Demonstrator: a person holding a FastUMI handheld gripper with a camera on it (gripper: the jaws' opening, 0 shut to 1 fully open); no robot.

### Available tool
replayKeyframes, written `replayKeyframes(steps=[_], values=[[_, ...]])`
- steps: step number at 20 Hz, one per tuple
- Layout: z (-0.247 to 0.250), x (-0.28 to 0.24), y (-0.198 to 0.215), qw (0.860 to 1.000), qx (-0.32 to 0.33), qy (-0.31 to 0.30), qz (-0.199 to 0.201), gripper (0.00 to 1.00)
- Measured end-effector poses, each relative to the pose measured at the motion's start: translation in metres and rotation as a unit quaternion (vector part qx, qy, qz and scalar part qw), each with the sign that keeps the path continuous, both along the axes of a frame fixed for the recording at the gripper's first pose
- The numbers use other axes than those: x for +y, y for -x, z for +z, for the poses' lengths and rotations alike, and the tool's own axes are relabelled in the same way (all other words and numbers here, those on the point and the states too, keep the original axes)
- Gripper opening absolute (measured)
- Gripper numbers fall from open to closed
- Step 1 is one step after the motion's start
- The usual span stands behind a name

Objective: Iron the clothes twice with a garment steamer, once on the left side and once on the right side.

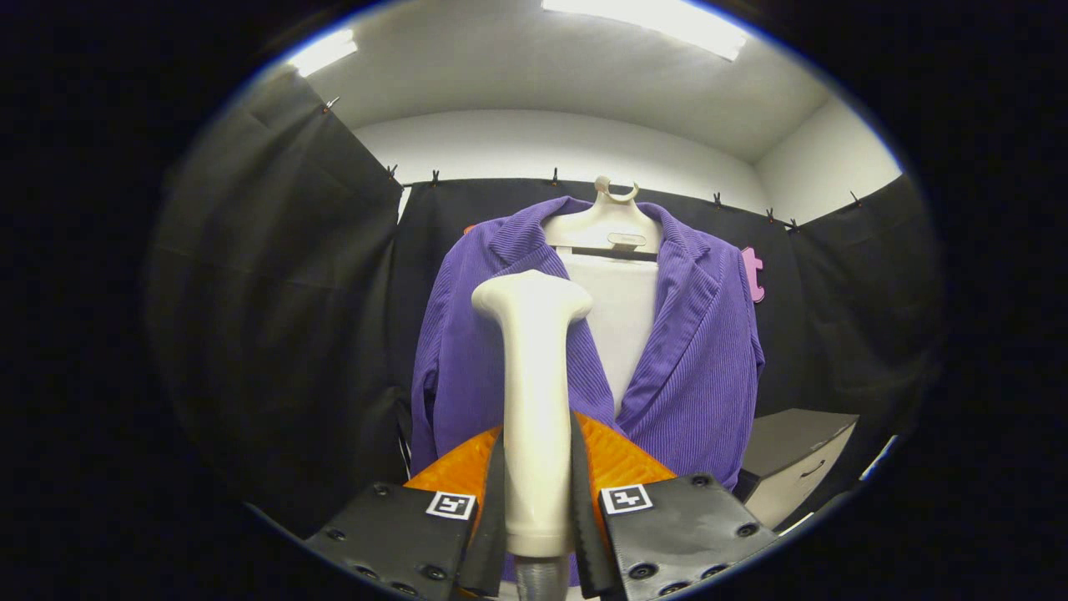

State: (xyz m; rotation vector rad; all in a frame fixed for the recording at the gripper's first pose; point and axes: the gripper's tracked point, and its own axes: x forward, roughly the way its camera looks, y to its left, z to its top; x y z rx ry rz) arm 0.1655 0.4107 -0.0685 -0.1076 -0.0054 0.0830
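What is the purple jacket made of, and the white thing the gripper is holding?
The purple jacket looks like soft corduroy cloth: fine raised ribs run down it, with a matte look. The steamer, clamped in the gripper with both jaws pressing its handle, seems smooth hard plastic, cream with a faint sheen. The hanger looks like similar pale plastic, though that is less sure.

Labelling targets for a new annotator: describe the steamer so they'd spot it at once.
Start at the purple corduroy jacket hanging on a cream hanger against the booth's black cloth wall. In front of its left half stands the garment steamer, upright, with both fingers of the tool pressed on its handle. It is the lone smooth cream wand with a flared head.
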Motion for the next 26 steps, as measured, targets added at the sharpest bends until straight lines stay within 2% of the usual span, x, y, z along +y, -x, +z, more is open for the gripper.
replayKeyframes(steps=[26], values=[[-0.158,-0.023,0.088,0.994,0.109,0.026,-0.018,0.41]])
